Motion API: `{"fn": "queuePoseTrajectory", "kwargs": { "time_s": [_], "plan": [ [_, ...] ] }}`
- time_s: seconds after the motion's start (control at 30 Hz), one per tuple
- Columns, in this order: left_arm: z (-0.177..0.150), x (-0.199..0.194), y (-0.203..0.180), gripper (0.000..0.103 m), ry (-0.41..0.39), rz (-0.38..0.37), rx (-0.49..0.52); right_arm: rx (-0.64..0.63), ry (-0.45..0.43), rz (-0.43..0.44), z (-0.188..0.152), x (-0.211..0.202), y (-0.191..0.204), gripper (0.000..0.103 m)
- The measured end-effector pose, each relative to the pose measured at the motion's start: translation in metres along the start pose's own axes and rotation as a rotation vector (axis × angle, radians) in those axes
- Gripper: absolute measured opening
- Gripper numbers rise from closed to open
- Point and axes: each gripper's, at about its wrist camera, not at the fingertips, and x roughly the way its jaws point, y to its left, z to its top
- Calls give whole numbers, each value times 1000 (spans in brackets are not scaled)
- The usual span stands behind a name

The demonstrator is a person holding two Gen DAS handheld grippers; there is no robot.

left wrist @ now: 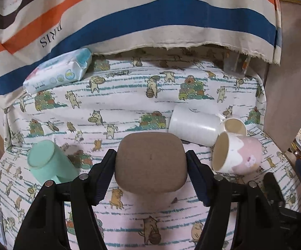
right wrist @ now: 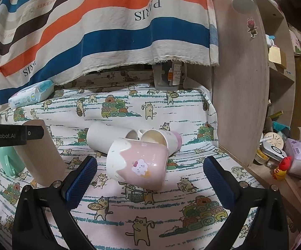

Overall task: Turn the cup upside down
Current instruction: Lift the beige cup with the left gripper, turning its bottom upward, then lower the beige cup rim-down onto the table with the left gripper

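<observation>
We had the brown cup [left wrist: 150, 164] clamped between the jaws of our left gripper [left wrist: 151, 177], its flat base facing the camera, held above the cat-print counter [left wrist: 129, 100]. Our right gripper [right wrist: 150, 179] stood wide open and empty, near the pink cup [right wrist: 138, 162] lying on its side. The brown cup looked stiff, matte and fairly light, so we judged a squeeze across its mid-wall secure; the pink one looked glazed, slippery and breakable.
</observation>
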Motion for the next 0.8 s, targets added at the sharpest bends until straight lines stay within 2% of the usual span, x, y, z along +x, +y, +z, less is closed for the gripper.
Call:
{"fn": "queuePoseTrajectory", "kwargs": {
  "time_s": [0.27,0.37,0.5,0.6,0.8],
  "plan": [
    [-10,6,5,66,-17,-15,14,-11,-3,-2,0,0,2,102],
    [-9,5,6,66,-50,14,35,-9,-1,-2,-1,0,2,102],
    [-4,16,18,66,-25,29,17,-10,-3,-5,-1,-1,2,102],
    [-1,19,28,66,-52,65,25,-15,-11,-6,-1,-2,3,103],
    [4,32,40,66,-82,111,78,-22,-6,-2,-1,-1,5,102]
  ]
}}
